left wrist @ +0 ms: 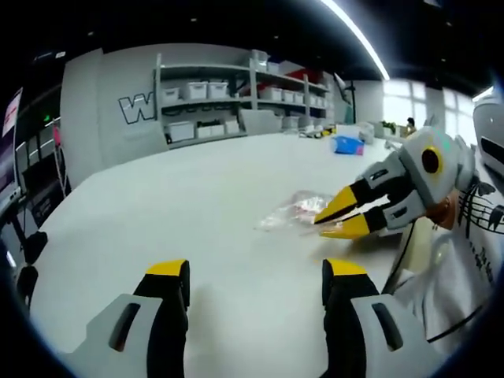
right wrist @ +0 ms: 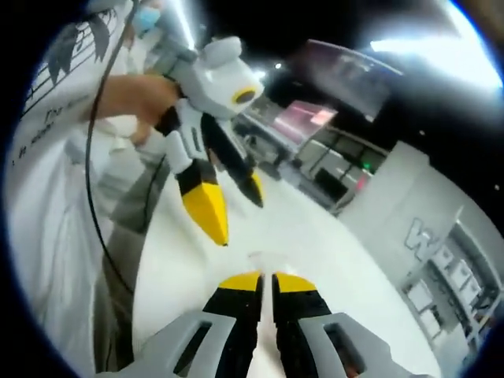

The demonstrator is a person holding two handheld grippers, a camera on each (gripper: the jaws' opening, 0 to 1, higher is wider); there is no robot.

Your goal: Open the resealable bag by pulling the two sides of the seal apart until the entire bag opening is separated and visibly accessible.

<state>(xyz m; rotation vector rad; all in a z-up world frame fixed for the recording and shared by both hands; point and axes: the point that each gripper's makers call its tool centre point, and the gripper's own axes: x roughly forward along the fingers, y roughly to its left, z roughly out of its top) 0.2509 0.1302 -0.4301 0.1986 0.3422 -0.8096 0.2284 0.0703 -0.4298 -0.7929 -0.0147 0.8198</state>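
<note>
The left gripper view looked low and level across the white table [left wrist: 197, 197] toward grey shelves [left wrist: 236, 94] on the far wall, its own left gripper [left wrist: 256, 272] rising from the bottom edge. The right gripper [left wrist: 335, 219] entered from the right, close to the clear bag [left wrist: 295, 210] at mid-distance. The right gripper view was rolled steeply, so the table ran up the frame, and sat very near the surface. It faced the left gripper [right wrist: 236, 213] and the person's white shirt [right wrist: 55, 157]. Both views shared the table, the shelves and the lettered wall.
</note>
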